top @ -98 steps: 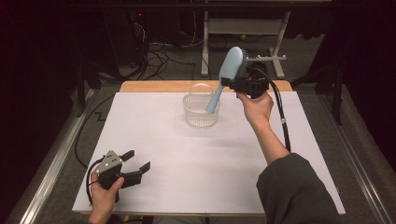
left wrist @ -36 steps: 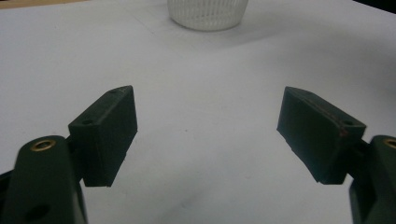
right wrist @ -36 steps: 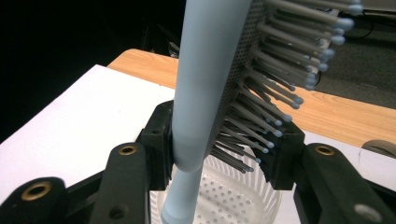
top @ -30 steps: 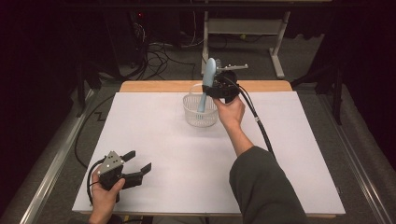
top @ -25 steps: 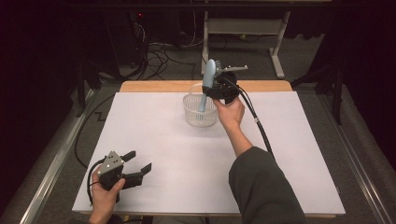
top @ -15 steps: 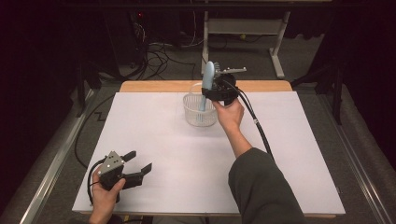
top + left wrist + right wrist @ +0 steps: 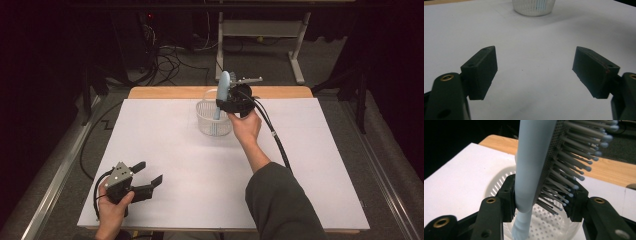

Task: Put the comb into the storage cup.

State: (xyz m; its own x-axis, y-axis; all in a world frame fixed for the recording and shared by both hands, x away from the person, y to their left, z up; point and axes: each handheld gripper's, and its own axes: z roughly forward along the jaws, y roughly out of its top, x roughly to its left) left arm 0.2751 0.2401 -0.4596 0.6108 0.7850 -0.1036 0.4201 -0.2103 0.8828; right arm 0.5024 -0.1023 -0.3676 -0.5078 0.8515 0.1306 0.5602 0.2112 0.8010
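Observation:
A light blue hairbrush (image 7: 222, 92) stands nearly upright, handle down inside a white slotted basket (image 7: 210, 123) at the back middle of the white table. My right gripper (image 7: 226, 104) is shut on the hairbrush (image 7: 537, 157) just below its bristled head; the handle tip (image 7: 521, 232) hangs just above the perforated floor of the basket (image 7: 549, 225). My left gripper (image 7: 149, 174) rests open near the front left table edge, held by a hand. In the left gripper view its jaws stand wide apart over bare table, with the basket (image 7: 534, 7) far ahead.
The white table sheet (image 7: 165, 150) spreads between the two grippers. A wooden strip (image 7: 170, 93) runs along the far edge. A metal rail (image 7: 55, 180) runs along the left side. Cables and a stand's legs lie on the dark floor behind.
The right gripper has carried the hairbrush left from the basket's right side to above it, turning it from tilted to nearly upright. The left gripper has stayed still.

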